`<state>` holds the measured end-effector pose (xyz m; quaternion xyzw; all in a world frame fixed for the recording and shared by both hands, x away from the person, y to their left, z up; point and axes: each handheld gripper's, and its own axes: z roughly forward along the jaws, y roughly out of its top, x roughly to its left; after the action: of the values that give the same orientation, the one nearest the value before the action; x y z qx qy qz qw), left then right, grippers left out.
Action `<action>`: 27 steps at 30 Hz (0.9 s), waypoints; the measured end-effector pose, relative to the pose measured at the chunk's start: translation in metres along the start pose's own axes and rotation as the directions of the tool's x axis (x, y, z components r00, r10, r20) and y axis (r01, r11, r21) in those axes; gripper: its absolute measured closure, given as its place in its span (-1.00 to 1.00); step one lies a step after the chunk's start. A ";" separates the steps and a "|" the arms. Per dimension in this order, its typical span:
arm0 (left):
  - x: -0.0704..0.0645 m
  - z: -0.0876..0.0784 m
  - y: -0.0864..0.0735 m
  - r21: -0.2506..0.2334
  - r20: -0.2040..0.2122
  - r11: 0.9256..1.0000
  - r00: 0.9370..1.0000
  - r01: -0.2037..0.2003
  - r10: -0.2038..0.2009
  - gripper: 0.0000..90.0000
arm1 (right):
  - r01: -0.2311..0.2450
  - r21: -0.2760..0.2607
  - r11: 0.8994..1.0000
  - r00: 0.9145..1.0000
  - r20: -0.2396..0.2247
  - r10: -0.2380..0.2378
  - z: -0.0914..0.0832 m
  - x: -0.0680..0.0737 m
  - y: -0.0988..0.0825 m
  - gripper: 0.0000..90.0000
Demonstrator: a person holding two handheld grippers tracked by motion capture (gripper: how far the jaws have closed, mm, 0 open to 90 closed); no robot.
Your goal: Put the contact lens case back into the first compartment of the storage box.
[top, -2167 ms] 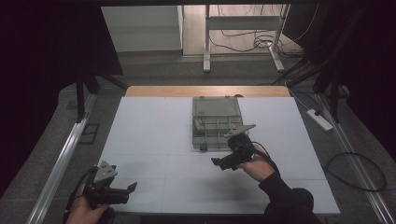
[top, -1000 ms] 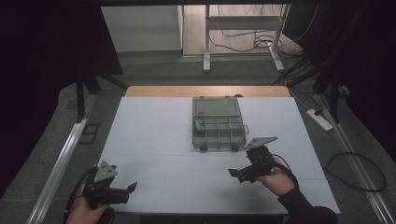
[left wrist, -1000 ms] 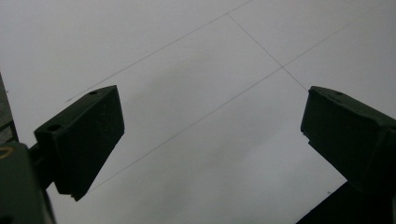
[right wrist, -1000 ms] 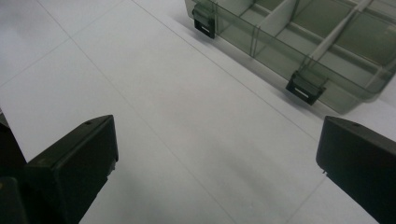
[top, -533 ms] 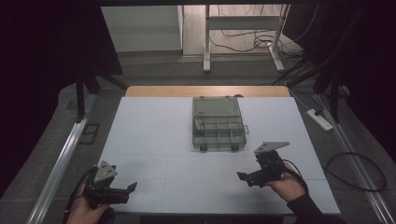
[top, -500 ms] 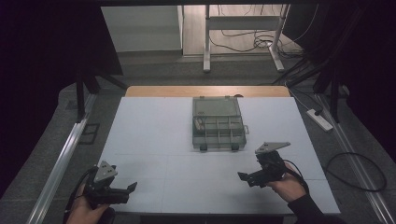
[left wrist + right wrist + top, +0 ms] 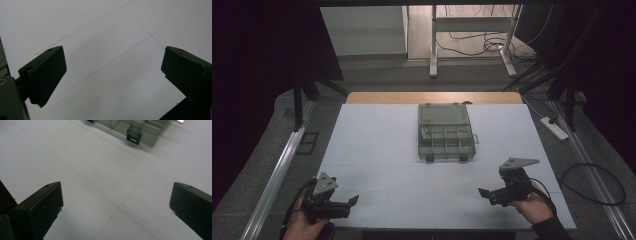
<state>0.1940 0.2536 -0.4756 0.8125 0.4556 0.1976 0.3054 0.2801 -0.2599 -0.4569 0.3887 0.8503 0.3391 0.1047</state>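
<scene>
Near the table's [image 7: 377, 150] front edge, the right gripper [image 7: 490, 194] had withdrawn from the closed organizer box [image 7: 445, 132], both grippers wide open and empty, suggesting the job was finished.

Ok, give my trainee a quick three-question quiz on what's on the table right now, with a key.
1. True or false: the right gripper is clamped on the compartment box.
2. Multiple choice: the box's lid is A) shut and latched, B) open, lying back on the far side, C) off and set beside the left gripper.
3. Fill in: in their own gripper views, both grippers' jaws stand ____ over the white table.

Key
1. False: it is near the table's front right, apart from the box, holding nothing.
2. B.
3. Open.
</scene>
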 end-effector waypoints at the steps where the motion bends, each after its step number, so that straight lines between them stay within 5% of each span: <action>1: 0.000 0.000 0.000 0.000 0.000 1.000 1.000 0.000 0.000 -0.87 | -0.004 0.001 1.000 1.000 0.003 0.004 -0.001 0.000 -0.001 -1.00; 27: 0.000 -0.001 0.000 -0.004 -0.005 1.000 1.000 0.001 -0.002 -0.87 | -0.055 -0.001 0.998 0.995 0.088 0.055 -0.029 -0.008 -0.035 -1.00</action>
<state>0.1934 0.2538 -0.4754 0.8111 0.4565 0.2002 0.3060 0.2521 -0.2966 -0.4585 0.4267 0.8340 0.3236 0.1325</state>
